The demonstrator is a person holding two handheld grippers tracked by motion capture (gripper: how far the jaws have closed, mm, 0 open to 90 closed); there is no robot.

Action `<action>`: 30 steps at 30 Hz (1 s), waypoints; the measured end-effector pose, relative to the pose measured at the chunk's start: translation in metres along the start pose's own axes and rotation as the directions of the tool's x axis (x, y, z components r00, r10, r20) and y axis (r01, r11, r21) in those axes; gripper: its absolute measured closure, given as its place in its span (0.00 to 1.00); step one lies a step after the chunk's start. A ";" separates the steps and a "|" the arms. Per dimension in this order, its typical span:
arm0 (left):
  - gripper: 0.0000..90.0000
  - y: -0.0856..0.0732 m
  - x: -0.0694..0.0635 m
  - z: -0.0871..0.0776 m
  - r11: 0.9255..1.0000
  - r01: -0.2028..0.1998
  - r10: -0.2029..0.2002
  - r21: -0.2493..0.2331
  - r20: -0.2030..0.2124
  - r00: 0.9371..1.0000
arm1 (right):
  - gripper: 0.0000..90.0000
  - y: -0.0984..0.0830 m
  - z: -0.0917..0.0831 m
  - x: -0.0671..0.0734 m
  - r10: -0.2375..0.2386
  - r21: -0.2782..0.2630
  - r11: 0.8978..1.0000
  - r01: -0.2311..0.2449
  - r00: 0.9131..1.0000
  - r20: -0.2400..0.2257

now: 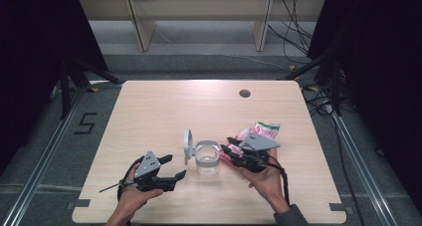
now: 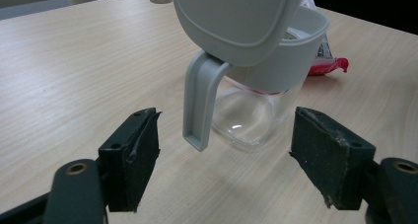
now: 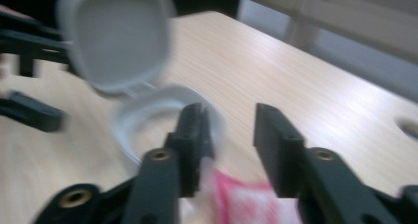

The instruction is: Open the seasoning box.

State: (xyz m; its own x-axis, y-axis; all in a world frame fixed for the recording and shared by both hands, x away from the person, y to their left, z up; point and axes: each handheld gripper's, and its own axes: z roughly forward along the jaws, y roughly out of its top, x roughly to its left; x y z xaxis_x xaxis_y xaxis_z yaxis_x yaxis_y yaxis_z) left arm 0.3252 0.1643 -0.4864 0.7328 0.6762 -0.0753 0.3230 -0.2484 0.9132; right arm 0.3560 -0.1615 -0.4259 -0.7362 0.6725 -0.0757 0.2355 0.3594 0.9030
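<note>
Between 2 open grippers, left gripper (image 1: 173, 167) and right gripper (image 1: 228, 145), stands jar (image 1: 207, 159).

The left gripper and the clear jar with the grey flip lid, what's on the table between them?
Nothing: in the left gripper view, bare wood runs from the open left gripper to the jar. Its raised lid and latch tab hang toward the jaws.

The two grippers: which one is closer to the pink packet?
The right gripper: the pink packet lies right beside it, partly under it. The left gripper is on the other side of the clear jar.
</note>
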 end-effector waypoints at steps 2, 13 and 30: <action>0.27 -0.001 -0.001 0.000 1.000 -0.001 0.001 0.011 -0.001 1.000 | 0.60 -0.013 -0.011 -0.013 0.042 0.000 0.999 -0.042 0.995 0.091; 0.20 -0.007 -0.002 0.002 0.999 0.019 -0.019 0.028 -0.005 1.000 | 0.35 -0.055 -0.037 -0.047 0.212 0.028 0.974 -0.227 0.940 0.266; 0.18 -0.018 -0.008 0.009 0.998 0.047 -0.047 0.041 0.004 0.999 | 0.20 -0.075 -0.026 -0.069 0.329 0.064 0.933 -0.355 0.910 0.250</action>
State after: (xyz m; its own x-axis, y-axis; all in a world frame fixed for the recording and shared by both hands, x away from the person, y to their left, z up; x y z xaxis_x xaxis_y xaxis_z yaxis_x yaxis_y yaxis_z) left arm 0.3188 0.1566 -0.5056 0.7191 0.6845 -0.1196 0.3815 -0.2450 0.8913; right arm 0.3727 -0.2516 -0.4776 -0.4340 0.8925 0.1226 0.5213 0.1378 0.8422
